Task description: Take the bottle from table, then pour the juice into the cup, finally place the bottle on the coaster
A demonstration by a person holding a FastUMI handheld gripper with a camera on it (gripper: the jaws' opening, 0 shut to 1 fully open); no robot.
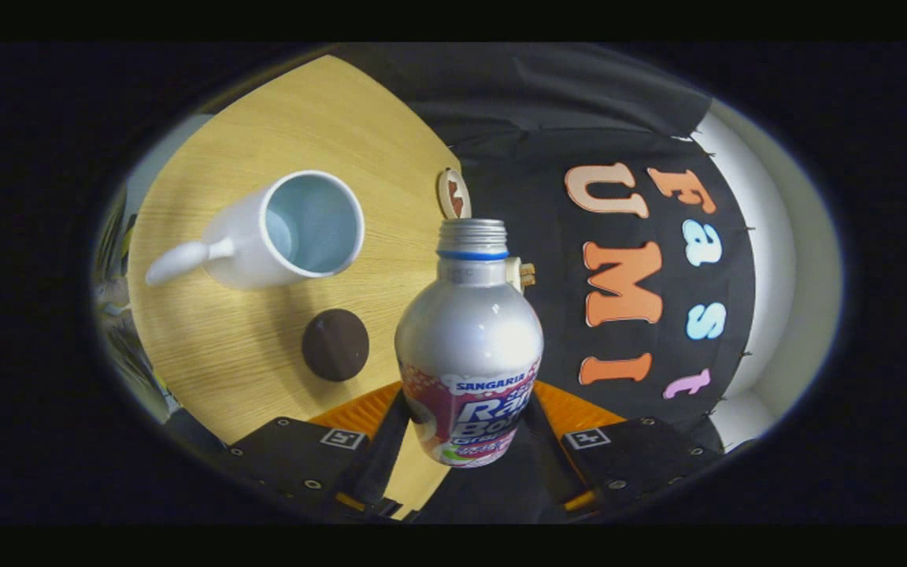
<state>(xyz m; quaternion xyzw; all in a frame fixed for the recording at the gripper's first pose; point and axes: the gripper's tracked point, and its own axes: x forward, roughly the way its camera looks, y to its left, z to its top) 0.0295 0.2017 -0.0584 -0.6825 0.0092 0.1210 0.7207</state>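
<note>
My gripper (pixel 465 413) is shut on a silver bottle (pixel 469 331) with a purple and white label, one finger pressing on each side of its lower body. The bottle's cap is off, its threaded neck bare above a blue ring. The whole view is rolled, so the wooden table (pixel 280 142) appears tilted. A white cup (pixel 284 232) with a handle lies beyond the fingers and to the left of the bottle's neck, its empty mouth facing me. A dark round coaster (pixel 335 344) rests on the table between the cup and the left finger.
A small round wooden piece (pixel 453 193) stands at the table's far edge just beyond the bottle's mouth. A small cream object (pixel 518 274) peeks out behind the bottle's shoulder. The black cloth wall hangs past the table edge.
</note>
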